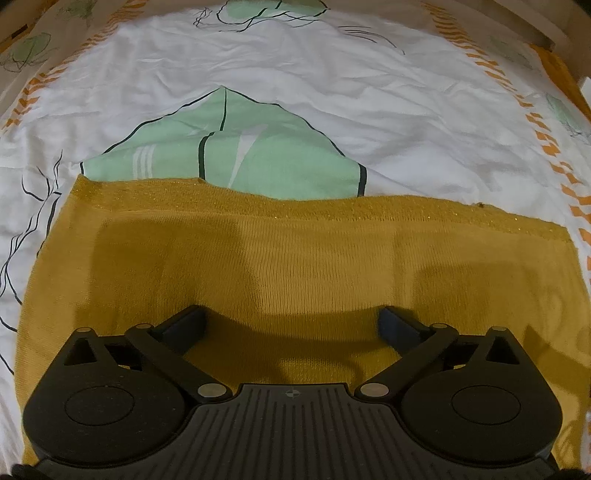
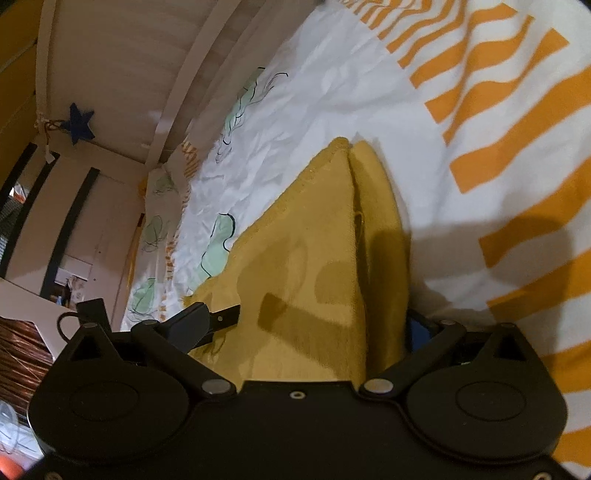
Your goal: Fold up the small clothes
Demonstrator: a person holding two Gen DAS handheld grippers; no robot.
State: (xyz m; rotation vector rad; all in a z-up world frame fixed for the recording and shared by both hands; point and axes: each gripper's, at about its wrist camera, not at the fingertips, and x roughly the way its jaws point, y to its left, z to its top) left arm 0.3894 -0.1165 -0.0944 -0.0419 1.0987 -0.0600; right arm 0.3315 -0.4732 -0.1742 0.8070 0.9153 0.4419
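Observation:
A mustard-yellow knitted cloth [image 1: 295, 251] lies flat on the bed, its hemmed far edge running across the left wrist view. My left gripper [image 1: 293, 321] hovers just above it, pointing steeply down, jaws wide open with nothing between them. In the right wrist view the same cloth [image 2: 314, 229] shows a raised fold line running away from the camera. My right gripper [image 2: 310, 325] is rolled sideways and stands open. The cloth lies between its fingers, and the folded layer hides part of the right finger [image 2: 421, 328]. The left finger [image 2: 192, 325] is clear of the fabric.
The bed sheet [image 1: 332, 92] is white with green leaf prints and orange stripes [image 2: 517, 147] along its borders. A wooden bed rail [image 2: 177, 99] and wall with a blue star [image 2: 78, 123] lie beyond the bed. A pale board [image 1: 524, 26] sits at the far right.

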